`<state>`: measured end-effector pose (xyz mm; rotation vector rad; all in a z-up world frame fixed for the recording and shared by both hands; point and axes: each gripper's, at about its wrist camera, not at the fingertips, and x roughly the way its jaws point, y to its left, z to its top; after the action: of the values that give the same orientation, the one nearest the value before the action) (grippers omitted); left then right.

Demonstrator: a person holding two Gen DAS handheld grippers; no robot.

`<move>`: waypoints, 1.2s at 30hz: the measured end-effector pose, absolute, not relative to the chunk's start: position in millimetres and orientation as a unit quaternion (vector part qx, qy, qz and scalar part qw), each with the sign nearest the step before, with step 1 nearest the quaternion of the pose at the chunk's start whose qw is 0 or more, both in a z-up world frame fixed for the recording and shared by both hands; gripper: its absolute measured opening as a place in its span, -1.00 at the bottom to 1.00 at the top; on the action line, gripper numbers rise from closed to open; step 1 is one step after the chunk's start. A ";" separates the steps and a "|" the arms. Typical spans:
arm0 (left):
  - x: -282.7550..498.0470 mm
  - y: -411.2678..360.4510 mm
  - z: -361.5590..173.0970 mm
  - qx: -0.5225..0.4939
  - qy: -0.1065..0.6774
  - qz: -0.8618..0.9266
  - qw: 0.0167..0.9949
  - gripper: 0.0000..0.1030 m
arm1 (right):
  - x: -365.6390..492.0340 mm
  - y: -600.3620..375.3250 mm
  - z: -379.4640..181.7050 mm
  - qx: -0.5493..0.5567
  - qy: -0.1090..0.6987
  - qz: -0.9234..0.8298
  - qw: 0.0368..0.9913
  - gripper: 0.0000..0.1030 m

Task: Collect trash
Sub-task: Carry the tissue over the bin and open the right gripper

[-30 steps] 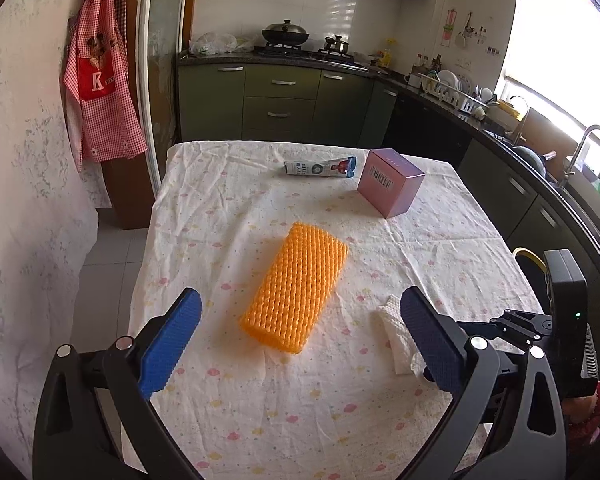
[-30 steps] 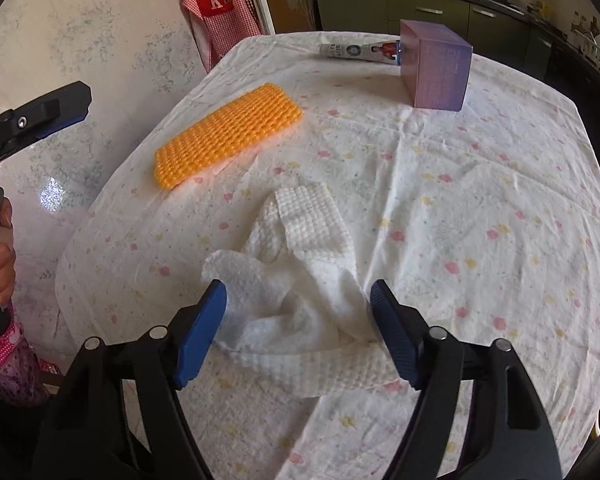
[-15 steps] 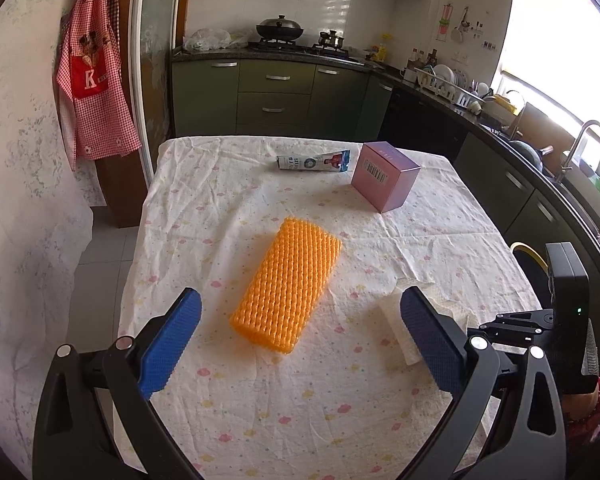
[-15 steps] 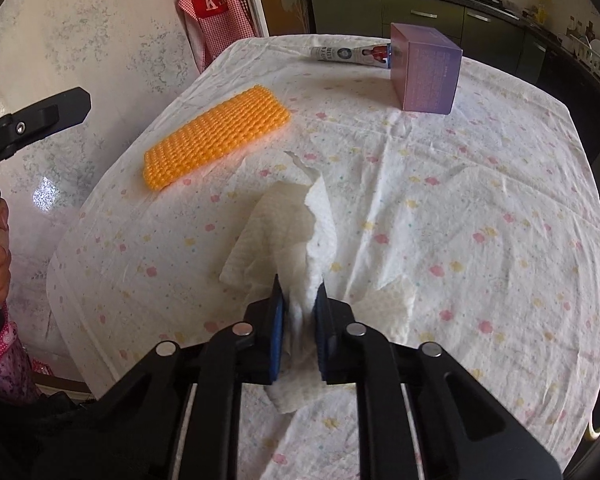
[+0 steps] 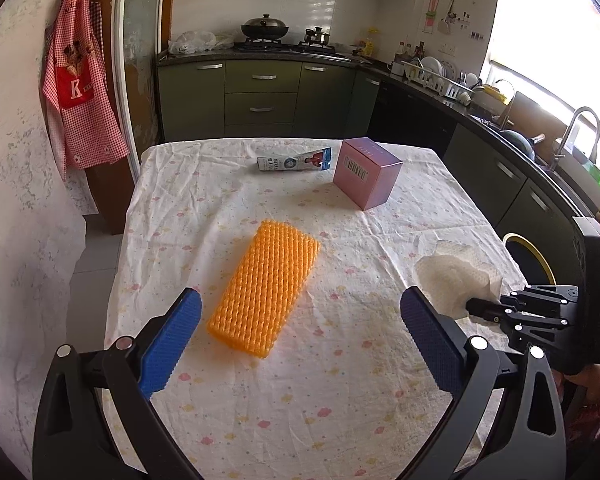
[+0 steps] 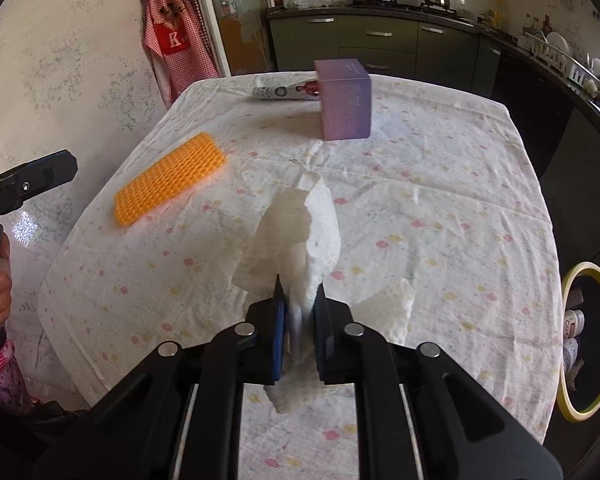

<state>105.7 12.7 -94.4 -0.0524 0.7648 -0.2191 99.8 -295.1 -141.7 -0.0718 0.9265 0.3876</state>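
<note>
On the desk: one orange foam net near the left, one pink box and one tube at the far end, one white paper towel. One yellow-rimmed bin stands at right, holding perhaps two bottles. Two tongs: left tongs, right tongs.
</note>
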 end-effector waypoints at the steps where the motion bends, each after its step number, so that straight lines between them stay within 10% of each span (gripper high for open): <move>1: 105.6 10.2 -93.9 -0.024 0.372 -0.108 0.922 0.91 | 100.4 -302.6 -141.9 -0.031 0.443 0.177 0.878 -0.78; 27: 120.2 -68.4 -88.1 0.027 0.384 -0.159 0.909 0.91 | 129.5 -603.9 -181.7 0.085 0.450 -0.169 0.873 -0.76; 36: 123.1 -69.0 -92.2 0.025 0.388 -0.163 0.907 0.91 | 124.9 -616.3 -176.1 0.079 0.427 -0.224 0.872 0.03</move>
<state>123.1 -69.0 -92.2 0.0523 0.8020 -0.3370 124.9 -616.3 -176.1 0.1653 0.8920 -0.4690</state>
